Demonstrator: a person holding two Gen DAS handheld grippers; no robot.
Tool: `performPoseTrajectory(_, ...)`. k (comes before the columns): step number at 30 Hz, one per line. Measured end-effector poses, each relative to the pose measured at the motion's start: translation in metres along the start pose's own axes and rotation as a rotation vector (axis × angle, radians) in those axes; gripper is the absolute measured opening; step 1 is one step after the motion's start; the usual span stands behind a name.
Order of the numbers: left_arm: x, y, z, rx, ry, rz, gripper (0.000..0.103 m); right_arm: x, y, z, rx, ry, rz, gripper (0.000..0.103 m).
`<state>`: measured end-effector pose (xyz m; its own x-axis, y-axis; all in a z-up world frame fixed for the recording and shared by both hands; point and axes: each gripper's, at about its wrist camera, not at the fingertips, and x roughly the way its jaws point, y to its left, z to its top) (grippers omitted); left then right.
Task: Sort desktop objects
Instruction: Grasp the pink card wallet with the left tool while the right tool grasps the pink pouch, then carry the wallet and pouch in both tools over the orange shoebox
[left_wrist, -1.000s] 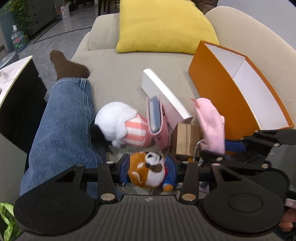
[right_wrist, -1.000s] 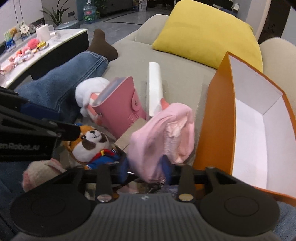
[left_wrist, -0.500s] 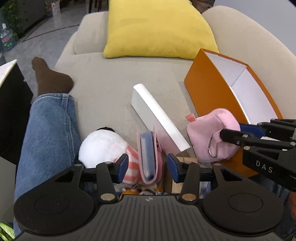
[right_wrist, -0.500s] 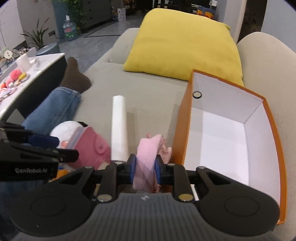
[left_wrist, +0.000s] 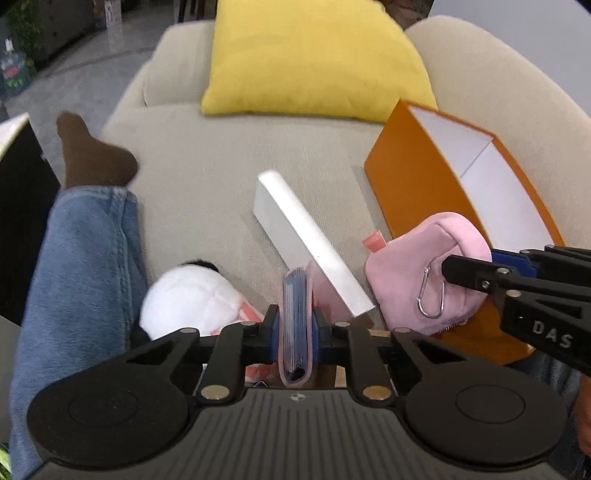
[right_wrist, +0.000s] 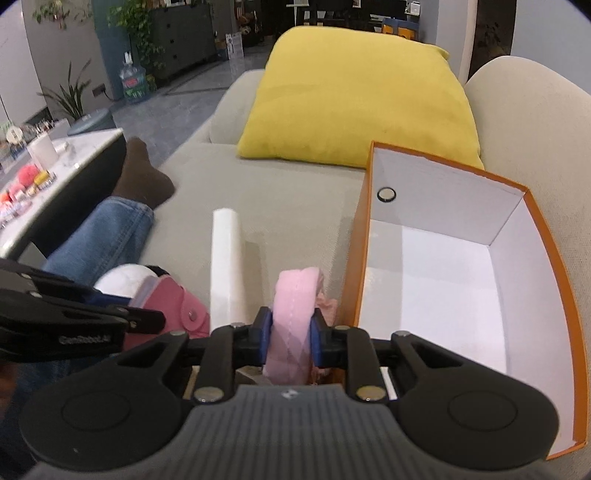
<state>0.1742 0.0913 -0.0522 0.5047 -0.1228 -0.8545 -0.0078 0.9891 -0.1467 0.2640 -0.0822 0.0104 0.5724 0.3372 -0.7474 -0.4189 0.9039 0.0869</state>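
Note:
My left gripper (left_wrist: 295, 325) is shut on a pink wallet (left_wrist: 295, 295) with blue pages, held on edge just above the sofa seat. To its right my right gripper (left_wrist: 469, 264) is shut on a pink plush pouch (left_wrist: 417, 266) with a silver carabiner. In the right wrist view the pouch (right_wrist: 295, 306) sits squeezed between the pads of the right gripper (right_wrist: 293, 328), close to the left wall of the open orange box (right_wrist: 358, 258). The left gripper (right_wrist: 140, 306) and wallet (right_wrist: 173, 306) show at the left there.
A white flat box (left_wrist: 306, 240) lies on the beige sofa (left_wrist: 207, 177) between wallet and orange box (left_wrist: 406, 192). A white plush (left_wrist: 188, 299) lies by a person's jeans leg (left_wrist: 85, 258). A yellow cushion (right_wrist: 354, 103) leans behind. A cluttered table (right_wrist: 55, 162) stands left.
The left gripper moved from over the fox plush to the pink wallet and closed on it. The right gripper lifted the pink pouch up beside the orange box.

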Motion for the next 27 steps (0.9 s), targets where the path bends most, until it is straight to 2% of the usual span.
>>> performPoseTrajectory(9,-0.079,-0.025,0.009,0.039,-0.2,0.015,0.018,-0.078,-0.009,0.009,0.067,-0.164,0.129,0.022)
performPoseTrajectory(13,-0.114,-0.053,0.023,0.085,-0.293,-0.036,0.018,-0.12,-0.021,0.011,0.077,-0.261,0.095,0.022)
performPoseTrajectory(16,-0.125,-0.08,0.035,0.119,-0.329,-0.097,0.018,-0.142,-0.036,0.011,0.102,-0.293,0.055,0.022)
performPoseTrajectory(20,-0.119,-0.122,0.048,0.171,-0.337,-0.165,0.018,-0.158,-0.064,0.004,0.144,-0.299,-0.027,0.022)
performPoseTrajectory(23,-0.099,-0.149,0.054,0.198,-0.294,-0.215,0.018,-0.162,-0.086,-0.004,0.176,-0.289,-0.084,0.022)
performPoseTrajectory(27,-0.067,-0.177,0.055,0.208,-0.231,-0.227,0.018,-0.153,-0.119,-0.014,0.232,-0.24,-0.107,0.022)
